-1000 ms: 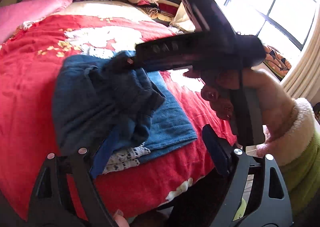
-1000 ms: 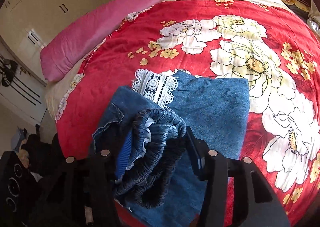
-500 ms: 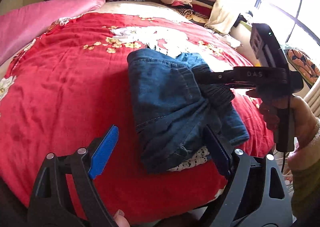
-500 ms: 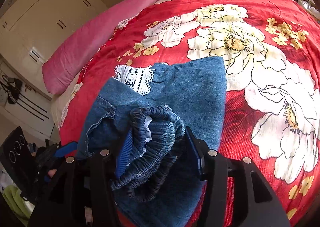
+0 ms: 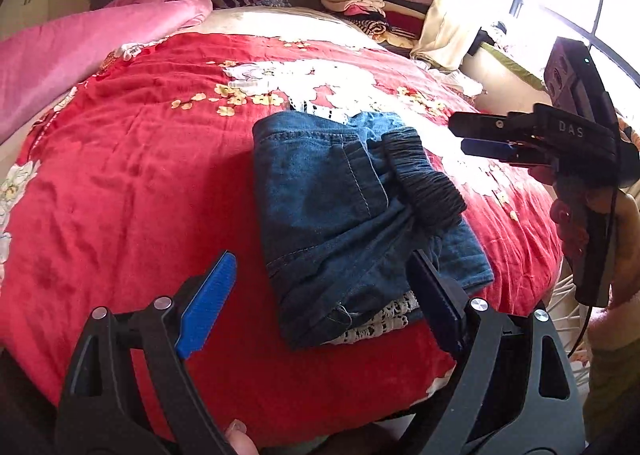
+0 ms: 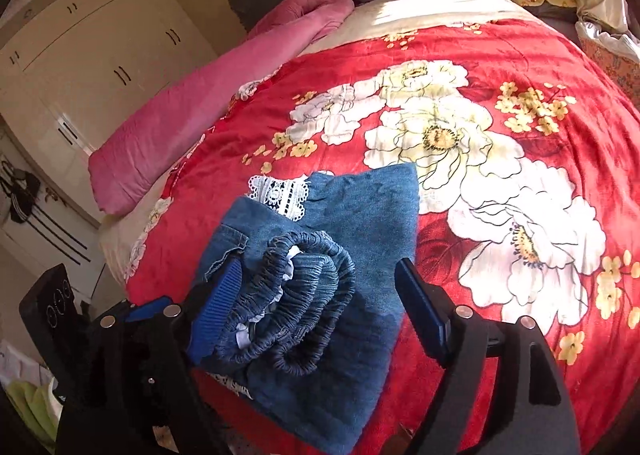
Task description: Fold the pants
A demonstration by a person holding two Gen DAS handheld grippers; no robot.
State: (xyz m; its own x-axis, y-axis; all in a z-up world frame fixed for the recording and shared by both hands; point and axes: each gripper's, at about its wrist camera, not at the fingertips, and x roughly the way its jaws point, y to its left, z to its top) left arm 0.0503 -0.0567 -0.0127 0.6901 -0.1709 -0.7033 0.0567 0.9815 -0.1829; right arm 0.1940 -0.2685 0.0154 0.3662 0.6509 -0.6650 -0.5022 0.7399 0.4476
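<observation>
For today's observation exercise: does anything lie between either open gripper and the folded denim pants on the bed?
Nothing visible does. The pants lie in the open on the red floral blanket. The left gripper and right gripper both have a clear line to the denim.

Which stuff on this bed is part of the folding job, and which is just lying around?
Job: denim pants, left claw, right claw.
Lying about: pink quilt, stacked clothes, red floral bedspread.
</observation>
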